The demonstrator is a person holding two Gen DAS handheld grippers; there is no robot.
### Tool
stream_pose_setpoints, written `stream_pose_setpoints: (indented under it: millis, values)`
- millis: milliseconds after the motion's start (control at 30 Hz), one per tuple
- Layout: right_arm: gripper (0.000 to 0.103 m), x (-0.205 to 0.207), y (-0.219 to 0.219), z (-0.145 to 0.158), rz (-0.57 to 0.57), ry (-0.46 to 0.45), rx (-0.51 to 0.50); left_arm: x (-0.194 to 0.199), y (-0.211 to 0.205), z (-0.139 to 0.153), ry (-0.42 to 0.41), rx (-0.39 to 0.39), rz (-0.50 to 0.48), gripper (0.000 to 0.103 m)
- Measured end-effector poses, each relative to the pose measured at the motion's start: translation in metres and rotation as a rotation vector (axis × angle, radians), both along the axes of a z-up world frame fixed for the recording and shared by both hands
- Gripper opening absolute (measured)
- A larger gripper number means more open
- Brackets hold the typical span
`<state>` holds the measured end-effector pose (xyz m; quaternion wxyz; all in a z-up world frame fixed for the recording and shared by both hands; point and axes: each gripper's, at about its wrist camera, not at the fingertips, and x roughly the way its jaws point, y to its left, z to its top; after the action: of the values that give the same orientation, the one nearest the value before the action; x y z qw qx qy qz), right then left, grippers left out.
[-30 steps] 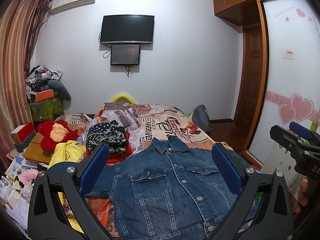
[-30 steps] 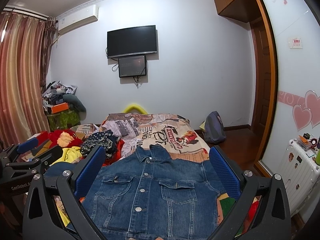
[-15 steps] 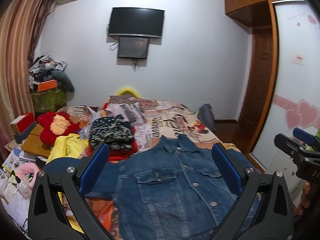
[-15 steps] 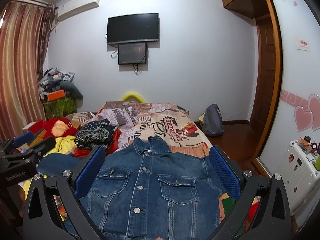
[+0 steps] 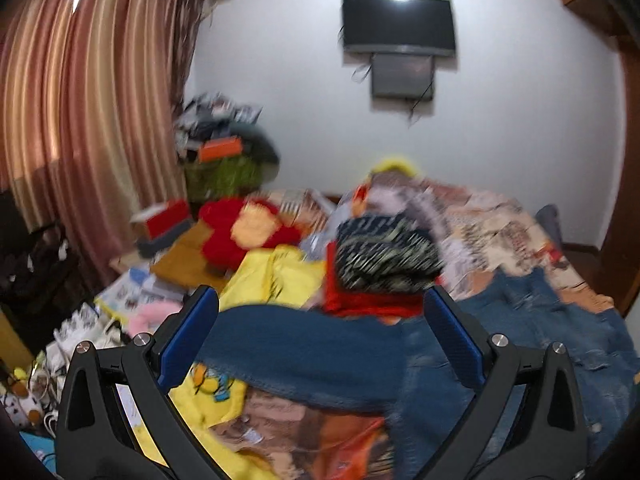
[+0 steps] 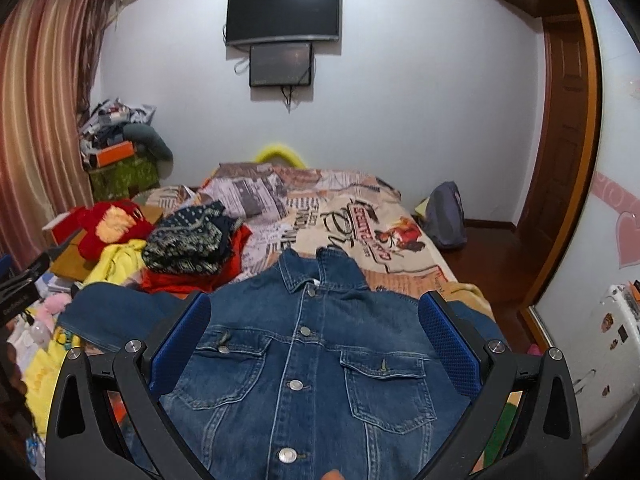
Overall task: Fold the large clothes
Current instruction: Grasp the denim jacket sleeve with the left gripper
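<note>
A blue denim jacket (image 6: 312,360) lies face up and buttoned on the bed, collar toward the far wall. Its left sleeve (image 5: 304,344) stretches out sideways over yellow cloth. My left gripper (image 5: 320,316) is open and empty, hovering above that sleeve; this view is blurred. My right gripper (image 6: 314,316) is open and empty above the jacket's chest, fingers either side of the pockets. The left gripper's body shows at the left edge of the right wrist view (image 6: 18,292).
A stack of folded clothes (image 6: 188,244) sits left of the jacket, with a yellow garment (image 5: 276,276) and a red plush toy (image 6: 108,228) beside it. The patterned bed cover (image 6: 340,216) runs to the far wall. A white suitcase (image 6: 612,344) stands at right.
My left gripper has swung left, from over the jacket's front to over its left sleeve. My right gripper has tilted down and moved closer to the jacket's chest.
</note>
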<state>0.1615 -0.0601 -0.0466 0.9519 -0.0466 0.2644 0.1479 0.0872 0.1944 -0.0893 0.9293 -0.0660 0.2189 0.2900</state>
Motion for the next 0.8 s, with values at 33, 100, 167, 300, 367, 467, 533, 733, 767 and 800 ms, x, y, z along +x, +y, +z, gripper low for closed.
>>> stream_pose_setpoints:
  millis: [33,100,167,300,367,467,533,733,767,800]
  values:
    - [0.103,0.005,0.000,-0.004,0.000,0.016,0.002,0.003,0.011,-0.007,0.014,-0.036,0.009,0.103]
    - [0.103,0.016,0.000,-0.012,0.005,0.063,0.015,0.010,0.044,-0.027,0.054,-0.156,0.028,0.103]
    - [0.103,0.028,0.001,-0.019,0.011,0.107,0.034,0.012,0.079,-0.049,0.090,-0.300,0.043,0.103]
    - [0.103,0.042,0.003,-0.031,0.014,0.164,0.048,0.009,0.138,-0.094,0.092,-0.562,0.093,0.103]
    - [0.103,0.049,0.004,-0.036,0.005,0.183,0.043,0.007,0.163,-0.115,0.093,-0.658,0.125,0.103]
    - [0.103,0.060,0.005,-0.044,-0.011,0.217,0.038,0.007,0.188,-0.140,0.130,-0.722,0.161,0.103]
    - [0.103,0.067,0.004,-0.050,-0.018,0.244,0.044,0.004,0.204,-0.161,0.125,-0.806,0.173,0.101]
    - [0.103,0.076,-0.001,-0.061,-0.044,0.305,0.048,-0.011,0.238,-0.196,0.026,-0.988,0.214,0.091]
    - [0.103,0.078,0.000,-0.062,-0.047,0.309,0.046,-0.013,0.241,-0.196,0.009,-0.992,0.221,0.091]
    - [0.103,0.079,-0.001,-0.063,-0.052,0.316,0.046,-0.013,0.244,-0.196,0.002,-0.989,0.229,0.090]
